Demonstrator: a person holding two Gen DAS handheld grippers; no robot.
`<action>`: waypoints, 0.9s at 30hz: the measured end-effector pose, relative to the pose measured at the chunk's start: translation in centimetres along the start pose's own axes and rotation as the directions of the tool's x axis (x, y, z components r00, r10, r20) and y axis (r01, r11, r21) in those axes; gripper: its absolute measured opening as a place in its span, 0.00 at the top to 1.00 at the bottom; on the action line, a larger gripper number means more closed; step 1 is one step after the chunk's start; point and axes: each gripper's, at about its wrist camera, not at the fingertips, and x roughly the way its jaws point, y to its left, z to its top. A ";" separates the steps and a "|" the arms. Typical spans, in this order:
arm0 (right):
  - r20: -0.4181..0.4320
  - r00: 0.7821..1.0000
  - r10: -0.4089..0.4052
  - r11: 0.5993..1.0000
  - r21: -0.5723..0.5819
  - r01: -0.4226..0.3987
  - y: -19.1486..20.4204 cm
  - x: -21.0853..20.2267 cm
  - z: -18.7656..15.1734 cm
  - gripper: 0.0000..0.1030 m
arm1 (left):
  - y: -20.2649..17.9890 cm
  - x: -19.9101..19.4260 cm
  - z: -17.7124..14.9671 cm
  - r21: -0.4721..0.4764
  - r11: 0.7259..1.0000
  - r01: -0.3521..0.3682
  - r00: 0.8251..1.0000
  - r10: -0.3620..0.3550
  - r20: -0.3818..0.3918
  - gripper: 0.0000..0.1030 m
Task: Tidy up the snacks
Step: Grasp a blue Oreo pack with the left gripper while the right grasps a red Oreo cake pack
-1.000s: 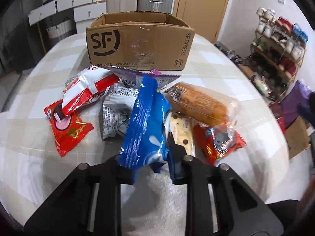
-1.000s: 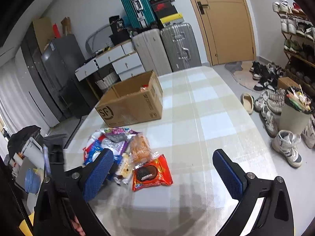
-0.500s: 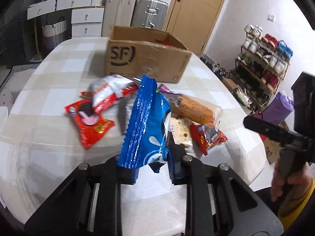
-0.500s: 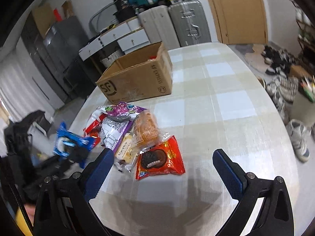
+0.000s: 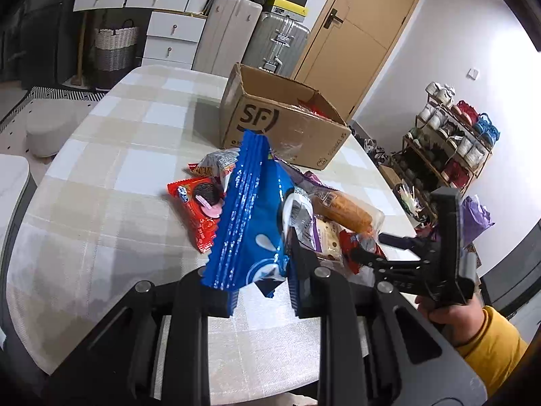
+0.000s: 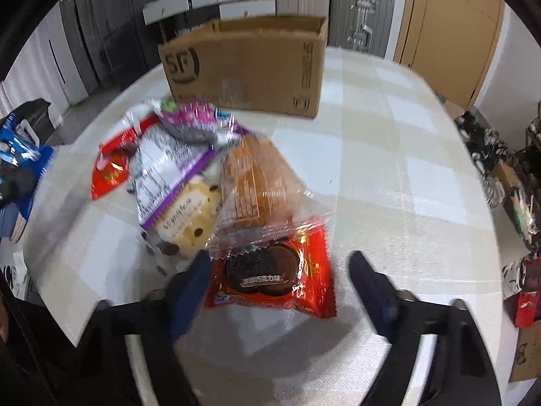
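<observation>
Bare bench point(image 6: 389, 176) is lying open right of the right tool point(image 6: 274, 280) — jaws closing around the red cookie pack point(image 6: 270, 270); left tool point(image 5: 260, 291) is clamping the blue packet point(image 5: 250, 223).

two close wrist views, shared snack pile point(image 5: 314, 216)

left tongs point(image 5: 260, 291) clamped tight, right tongs point(image 6: 277, 284) angled down, closing.

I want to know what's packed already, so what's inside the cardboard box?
Only the far inside corner of the cardboard box shows: a bit of red wrapper near its back wall. The near walls hide the rest, so I can't tell what else is in it.
</observation>
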 end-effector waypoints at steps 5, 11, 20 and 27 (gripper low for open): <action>-0.011 0.999 0.039 0.999 0.024 -0.038 -0.1 0.4 0.1 0.26 | 0.2 -0.1 0.1 -0.003 1.000 0.000 1.000 0.000 0.000 0.81; -0.030 0.997 0.070 0.997 0.029 -0.070 0.0 0.8 0.1 0.39 | -0.1 -0.1 0.0 0.001 1.000 -0.008 1.000 0.008 -0.004 0.81; 0.009 0.989 0.148 0.981 0.128 -0.148 -1.9 -0.4 -0.4 0.55 | -0.5 0.7 -0.1 -0.006 1.000 -0.022 1.000 0.021 -0.010 0.81; 0.034 0.983 0.179 0.971 0.157 -0.183 -1.8 -1.5 -1.1 0.56 | -0.4 0.8 -0.2 -0.011 0.999 -0.037 0.999 0.037 -0.011 0.81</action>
